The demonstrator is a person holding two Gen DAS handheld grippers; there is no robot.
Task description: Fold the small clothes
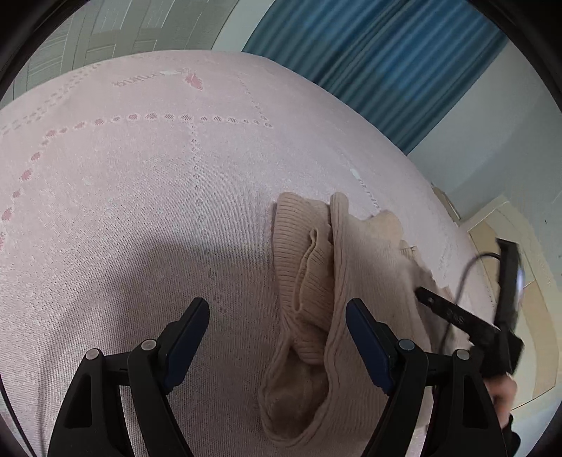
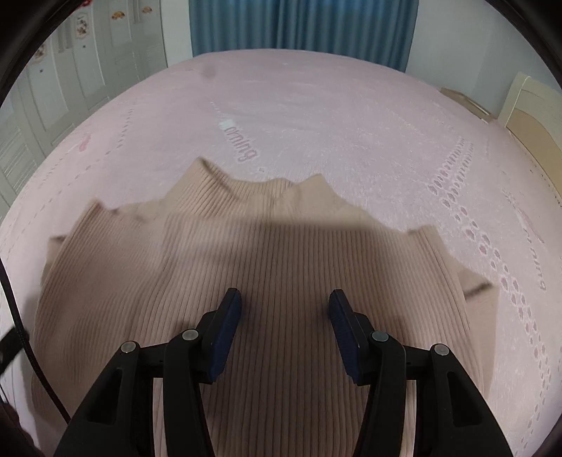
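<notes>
A beige ribbed knit garment (image 1: 316,281) lies on the pink bedspread (image 1: 123,193), partly folded, with a rolled edge on top. My left gripper (image 1: 277,306) hovers open over its left edge, nothing between the fingers. In the left wrist view my right gripper (image 1: 456,313) shows blurred at the right, held by a hand (image 1: 502,390). In the right wrist view the knit garment (image 2: 246,263) spreads wide below my right gripper (image 2: 284,298), whose jaws stand apart above the ribbed cloth without pinching it.
The pink bedspread (image 2: 333,123) carries printed dotted lines and lettering. Blue curtains (image 2: 298,24) hang behind the bed. White cabinet doors (image 2: 70,70) stand at the left, a cream headboard (image 2: 534,116) at the right. A black cable (image 2: 21,316) runs along the left edge.
</notes>
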